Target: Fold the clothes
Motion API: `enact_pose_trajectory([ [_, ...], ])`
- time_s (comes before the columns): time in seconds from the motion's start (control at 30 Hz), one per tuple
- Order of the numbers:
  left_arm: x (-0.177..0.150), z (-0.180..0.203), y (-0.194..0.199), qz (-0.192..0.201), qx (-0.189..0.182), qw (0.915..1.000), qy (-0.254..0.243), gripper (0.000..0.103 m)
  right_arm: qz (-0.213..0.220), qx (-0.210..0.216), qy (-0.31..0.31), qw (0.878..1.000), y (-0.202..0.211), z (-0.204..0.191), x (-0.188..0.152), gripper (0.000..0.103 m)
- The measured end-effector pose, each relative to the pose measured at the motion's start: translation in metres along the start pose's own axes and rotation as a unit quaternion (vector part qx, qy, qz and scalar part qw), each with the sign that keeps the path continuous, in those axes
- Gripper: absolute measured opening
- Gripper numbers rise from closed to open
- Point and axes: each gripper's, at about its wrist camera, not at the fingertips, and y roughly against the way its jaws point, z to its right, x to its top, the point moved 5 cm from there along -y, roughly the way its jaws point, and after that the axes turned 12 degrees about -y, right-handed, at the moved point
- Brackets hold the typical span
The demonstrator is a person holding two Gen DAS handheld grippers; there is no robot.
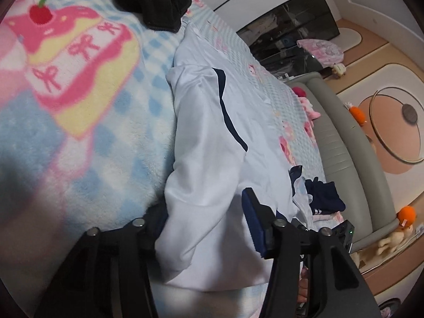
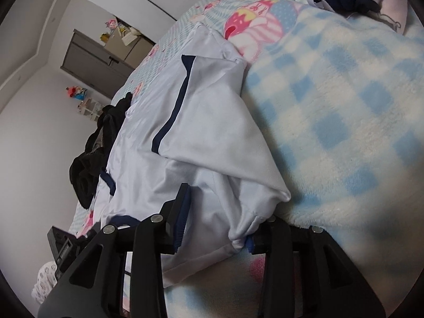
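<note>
The white garment (image 1: 212, 137) with navy trim lies along the bed (image 1: 265, 84), beside a blue checked fleece blanket (image 1: 111, 143). The left tool (image 1: 204, 217) stands fairly wide, with a fold of the cloth between its fingers; whether the pads press on it cannot be told. The right tool (image 2: 217, 222) stands narrower and pinches a bunched edge. Only the left wrist view shows a grey bed frame (image 1: 336, 143) and orange plush toys (image 1: 406, 213) far right; only the right wrist view shows a dark clothes pile (image 2: 92, 156) left and a cabinet (image 2: 98, 66).

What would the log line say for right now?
step: folding | item: pale blue shirt with navy stripe | left tool: fabric between fingers | right tool: fabric between fingers | surface: blue checked fleece blanket
</note>
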Motion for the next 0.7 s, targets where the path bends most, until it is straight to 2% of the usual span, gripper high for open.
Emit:
enact_pose_trajectory([
  [0.1, -0.002, 0.005, -0.005, -0.017, 0.008, 0.9996, -0.019, 0.056, -0.002, 0.001, -0.001, 1.0, -0.001, 0.0, -0.001, 0.035],
  [0.2, -0.002, 0.011, -0.01, -0.038, 0.008, 0.9986, -0.036, 0.061, -0.006, -0.018, 0.015, 1.0, -0.003, -0.006, -0.001, 0.037],
  [0.27, 0.0, 0.014, -0.01, -0.044, 0.01, 0.9977, -0.05, 0.062, 0.005, -0.037, 0.042, 0.998, -0.001, -0.014, -0.002, 0.035],
  [0.4, 0.004, 0.032, 0.006, -0.003, 0.032, 0.9942, -0.102, 0.037, 0.04, -0.036, 0.113, 0.992, 0.014, -0.037, -0.007, 0.028],
  [0.47, 0.006, 0.041, 0.014, 0.016, 0.042, 0.9909, -0.127, 0.032, 0.042, -0.028, 0.129, 0.99, 0.016, -0.042, -0.007, 0.028],
  [0.57, 0.01, 0.034, 0.01, 0.018, 0.032, 0.9935, -0.108, 0.031, 0.022, -0.025, 0.088, 0.996, 0.002, -0.025, 0.001, 0.03],
  [0.6, 0.011, 0.03, 0.007, 0.016, 0.029, 0.9947, -0.097, 0.033, 0.01, -0.023, 0.069, 0.997, -0.005, -0.018, 0.004, 0.035],
  [0.67, 0.006, 0.014, -0.01, -0.006, 0.01, 0.9987, -0.049, 0.038, 0.001, -0.008, 0.057, 0.998, -0.011, -0.01, 0.008, 0.037],
  [0.7, 0.005, 0.01, -0.015, -0.011, 0.008, 0.999, -0.042, 0.038, 0.0, -0.008, 0.063, 0.998, -0.012, -0.011, 0.008, 0.037],
])
